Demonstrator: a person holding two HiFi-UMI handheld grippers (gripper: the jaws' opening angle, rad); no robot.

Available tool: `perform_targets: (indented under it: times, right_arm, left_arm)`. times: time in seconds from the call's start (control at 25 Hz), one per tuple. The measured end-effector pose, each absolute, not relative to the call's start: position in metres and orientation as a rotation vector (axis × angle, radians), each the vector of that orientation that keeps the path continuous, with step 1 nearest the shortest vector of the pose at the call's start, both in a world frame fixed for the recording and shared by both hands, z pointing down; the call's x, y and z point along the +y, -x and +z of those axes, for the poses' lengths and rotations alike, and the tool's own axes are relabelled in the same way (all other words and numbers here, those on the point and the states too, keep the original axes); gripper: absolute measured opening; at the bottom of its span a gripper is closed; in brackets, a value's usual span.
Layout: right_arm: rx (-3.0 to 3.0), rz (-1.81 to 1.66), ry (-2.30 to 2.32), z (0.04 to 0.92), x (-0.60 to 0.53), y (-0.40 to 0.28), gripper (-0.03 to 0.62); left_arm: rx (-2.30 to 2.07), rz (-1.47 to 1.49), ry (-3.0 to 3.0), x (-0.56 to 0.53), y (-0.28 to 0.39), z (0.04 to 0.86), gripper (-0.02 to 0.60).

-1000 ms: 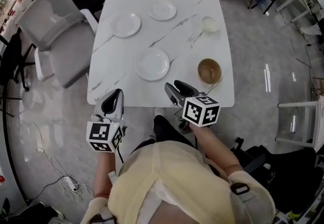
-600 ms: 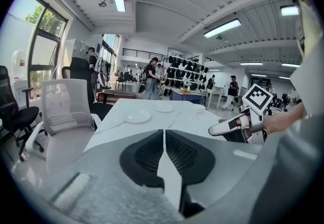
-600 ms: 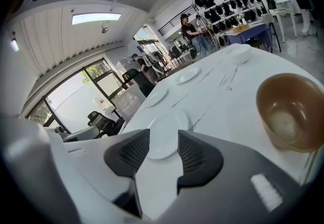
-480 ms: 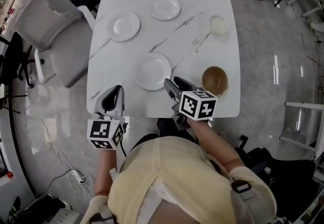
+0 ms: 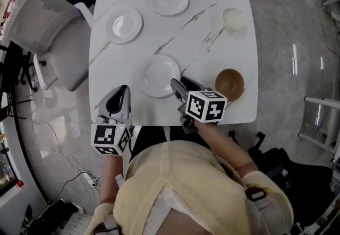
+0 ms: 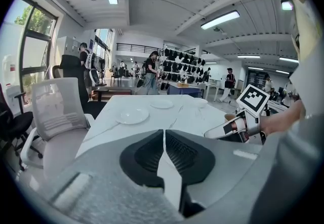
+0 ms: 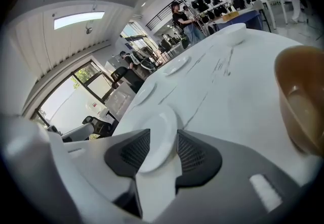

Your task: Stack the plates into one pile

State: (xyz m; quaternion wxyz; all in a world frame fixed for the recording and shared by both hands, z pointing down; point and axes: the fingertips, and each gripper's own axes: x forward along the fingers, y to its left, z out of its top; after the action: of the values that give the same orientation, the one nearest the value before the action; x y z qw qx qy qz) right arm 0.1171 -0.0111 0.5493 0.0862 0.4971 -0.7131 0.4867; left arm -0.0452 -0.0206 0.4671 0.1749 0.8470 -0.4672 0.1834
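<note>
Three white plates lie apart on the white marble table [image 5: 223,53]: the nearest plate [image 5: 158,75], a second plate [image 5: 124,25] at the far left, and a third plate [image 5: 170,0] at the back. My right gripper [image 5: 177,84] is open at the nearest plate's right rim. In the right gripper view, the nearest plate [image 7: 163,119] shows in the gap of my right gripper [image 7: 162,136]. I cannot tell whether the pads touch it. My left gripper [image 5: 121,92] hovers over the table's front left edge, and its jaws [image 6: 163,134] are shut on nothing.
A brown bowl [image 5: 229,84] sits just right of my right gripper, and a small white bowl [image 5: 233,19] stands at the back right. A grey chair [image 5: 48,32] stands beside the table's left edge. The person's body is close to the front edge.
The view has drawn nearer to the table. My right gripper has moved forward until its jaws reach the nearest plate's rim. The left gripper has barely moved.
</note>
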Motion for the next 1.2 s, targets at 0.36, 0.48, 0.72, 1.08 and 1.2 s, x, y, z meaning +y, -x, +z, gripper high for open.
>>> perform_targets:
  times: [0.36,0.48,0.72,1.08,1.2]
  right_arm:
    - [-1.972,1.461,-1.604,0.561,-0.016,-0.124,0.154]
    - [-1.933,1.483,-1.612,0.563,-0.014,-0.119,0.150]
    - [-1.872,1.464,-1.683,0.565,-0.016,-0.120,0.150]
    - [-1.821,1.455,-1.743,0.565,-0.016,-0.116,0.145]
    - [-1.772,1.417,-1.789,0.566,-0.015,-0.119,0.116]
  left_arm:
    - [-1.135,0.522,-2.492,-0.050,0.039,0.475,0.012]
    - [-1.088,0.526,-2.519,-0.063,0.045,0.474,0.012]
    - [-1.009,0.530,-2.538,-0.075,0.050,0.479,0.012]
    - [-0.913,0.524,-2.562,-0.084,0.043,0.481,0.012]
    - [-0.883,0.529,-2.566,-0.087,0.044,0.483,0.012]
